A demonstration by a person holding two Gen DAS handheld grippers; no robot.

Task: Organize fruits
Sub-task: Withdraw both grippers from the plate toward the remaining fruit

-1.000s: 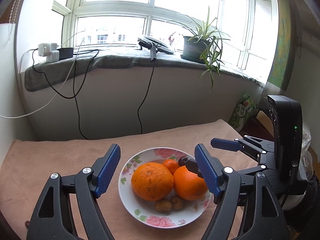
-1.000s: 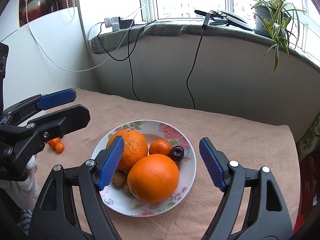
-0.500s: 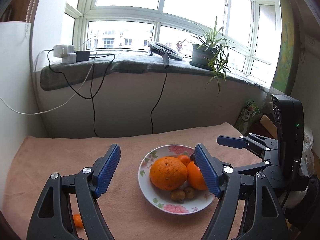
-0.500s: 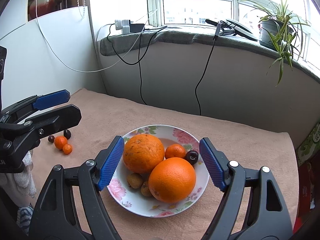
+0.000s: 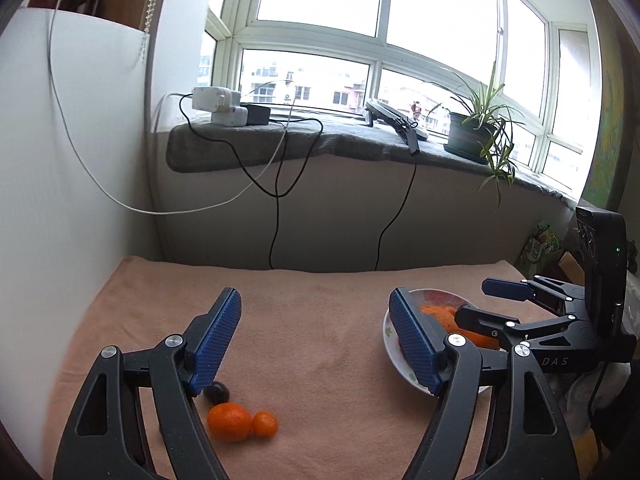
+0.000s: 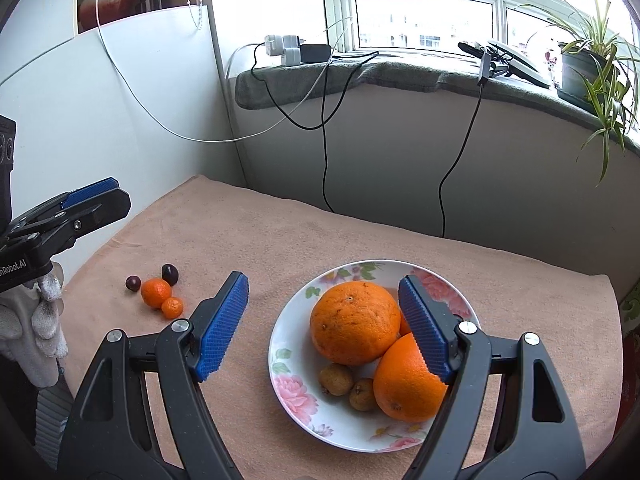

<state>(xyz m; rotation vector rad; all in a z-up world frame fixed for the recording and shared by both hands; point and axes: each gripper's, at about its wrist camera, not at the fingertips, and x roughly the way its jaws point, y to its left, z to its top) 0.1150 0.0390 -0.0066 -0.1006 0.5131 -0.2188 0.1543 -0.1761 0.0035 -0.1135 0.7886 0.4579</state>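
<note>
Step, as I read it: collecting the stray fruit. Left gripper (image 5: 314, 340) released, empty; smooth round tangerines (image 5: 229, 422) and a dark plum (image 5: 216, 392) on fuzzy towel (image 5: 312, 364) just under its left finger. Next: drop, straddle one. Right gripper (image 6: 324, 326) released above the glossy floral plate (image 6: 292, 384).

Bowl (image 5: 387, 330) mostly hidden behind gripper fingers in the left wrist view. Small orange (image 6: 404, 325) nearly covered by a blue pad. Dark fruit (image 5: 217, 392) half hidden too.
</note>
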